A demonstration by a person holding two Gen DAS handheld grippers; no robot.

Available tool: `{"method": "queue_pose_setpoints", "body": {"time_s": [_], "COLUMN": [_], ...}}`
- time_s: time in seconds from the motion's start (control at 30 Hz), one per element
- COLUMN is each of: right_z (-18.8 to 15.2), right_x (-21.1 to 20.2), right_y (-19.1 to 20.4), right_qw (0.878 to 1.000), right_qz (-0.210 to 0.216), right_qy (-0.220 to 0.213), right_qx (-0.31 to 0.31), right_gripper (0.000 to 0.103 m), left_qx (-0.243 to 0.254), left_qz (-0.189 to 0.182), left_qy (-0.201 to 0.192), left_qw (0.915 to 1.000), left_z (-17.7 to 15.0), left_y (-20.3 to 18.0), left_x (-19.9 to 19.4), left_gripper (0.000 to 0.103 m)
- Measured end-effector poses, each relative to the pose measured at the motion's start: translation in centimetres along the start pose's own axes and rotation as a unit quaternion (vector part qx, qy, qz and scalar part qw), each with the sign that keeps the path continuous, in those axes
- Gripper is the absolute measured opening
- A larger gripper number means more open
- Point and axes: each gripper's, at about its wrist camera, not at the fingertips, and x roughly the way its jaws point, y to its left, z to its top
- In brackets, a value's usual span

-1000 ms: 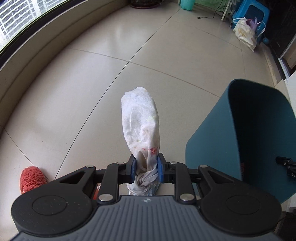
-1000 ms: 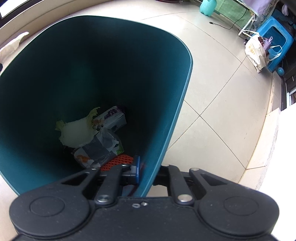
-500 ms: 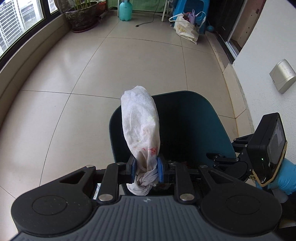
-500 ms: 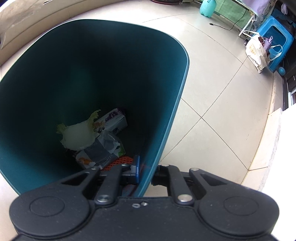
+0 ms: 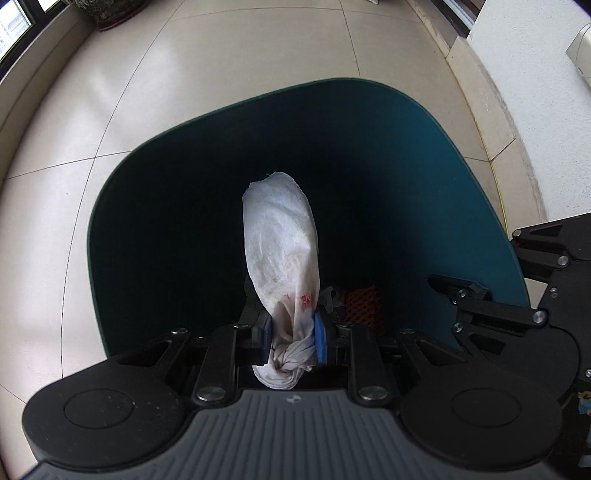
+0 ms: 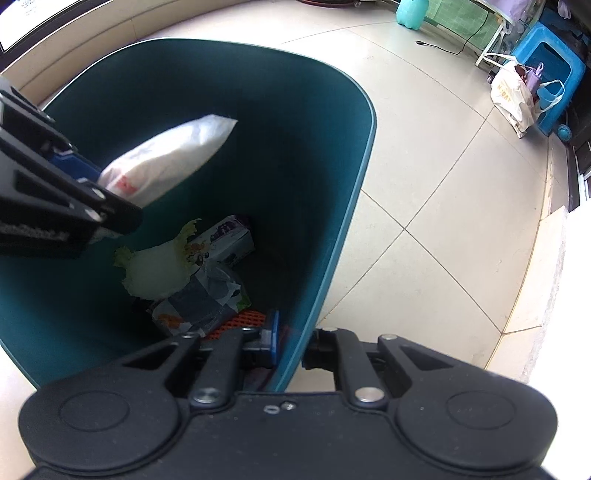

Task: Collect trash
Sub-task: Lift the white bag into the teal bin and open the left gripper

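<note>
My left gripper (image 5: pixel 290 334) is shut on a knotted white plastic bag (image 5: pixel 282 243) with red print, held over the open mouth of the teal trash bin (image 5: pixel 436 155). The bag also shows in the right wrist view (image 6: pixel 166 155), pointing into the bin. My right gripper (image 6: pixel 291 345) is shut on the bin's rim (image 6: pixel 325 295), one finger inside, one outside. Inside the bin lie a cabbage leaf (image 6: pixel 155 269), a purple carton (image 6: pixel 225 240), a printed wrapper (image 6: pixel 199 302) and orange mesh (image 6: pixel 240 321).
The bin stands on a beige tiled floor (image 6: pixel 443 184). A blue stool (image 6: pixel 554 66) with a cream tote bag (image 6: pixel 513 96) and a green bottle (image 6: pixel 412 13) stand far off. A white wall (image 5: pixel 546 92) is on the right, a plant pot (image 5: pixel 107 11) by the window.
My left gripper has carried the white bag from beside the bin to over its opening, tilting down toward it. The right gripper keeps its hold on the rim.
</note>
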Motion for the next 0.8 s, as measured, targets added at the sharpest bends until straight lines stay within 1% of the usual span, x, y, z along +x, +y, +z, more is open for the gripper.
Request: {"method": "queue_pose_setpoints", "body": {"time_s": [0.17,0.27,0.4,0.47,0.5,0.57,0.63,0.67,0.73,0.77,0.8], "right_z": [0.0,0.0,0.1,0.1,0.2,0.2,0.1,0.1,0.2,0.3,0.3], "right_x": [-0.2,-0.3,-0.2,-0.3,-0.3,-0.3,-0.3,-0.3,-0.3,-0.3,-0.3], "right_y": [-0.4,-0.3,-0.3,-0.1,-0.1,0.0,0.0,0.0,0.1,0.1,0.2], "right_qw": [1.000,1.000,1.000,1.000,1.000,1.000,1.000,1.000,1.000,1.000,1.000], "right_qz": [0.004,0.003,0.002,0.001,0.000,0.000,-0.001,-0.001,-0.001,-0.001,-0.002], "right_qy": [-0.002,-0.001,0.000,0.000,0.000,0.001,0.000,0.000,0.001,0.001,0.002], "right_qx": [0.002,0.000,0.001,0.000,0.000,0.000,-0.001,-0.002,-0.001,-0.002,-0.003], "right_gripper": [0.011,0.011,0.011,0.011,0.011,0.011,0.011,0.011,0.011,0.011,0.011], "left_qx": [0.001,0.002,-0.009,-0.017,-0.020,-0.026,-0.031,-0.031,-0.030,-0.027,-0.024], "left_qz": [-0.004,-0.002,-0.007,-0.010,-0.011,-0.018,-0.023,-0.026,-0.026,-0.026,-0.027], "left_qy": [0.038,0.054,0.065,0.072,0.074,0.075,0.074,0.074,0.066,0.057,0.044], "left_qw": [0.9993,0.9985,0.9978,0.9972,0.9970,0.9967,0.9965,0.9965,0.9970,0.9977,0.9984], "left_z": [0.4,0.3,0.3,0.3,1.0,1.2,1.3,1.2,1.2,1.1,0.9], "left_y": [-0.2,-0.2,0.2,0.5,0.7,1.7,1.9,2.0,2.3,2.3,2.4], "left_x": [3.4,4.6,5.3,5.6,6.0,5.9,5.9,5.9,5.5,5.2,4.7], "left_gripper": [0.022,0.022,0.023,0.025,0.026,0.027,0.028,0.030,0.041,0.056,0.067]}}
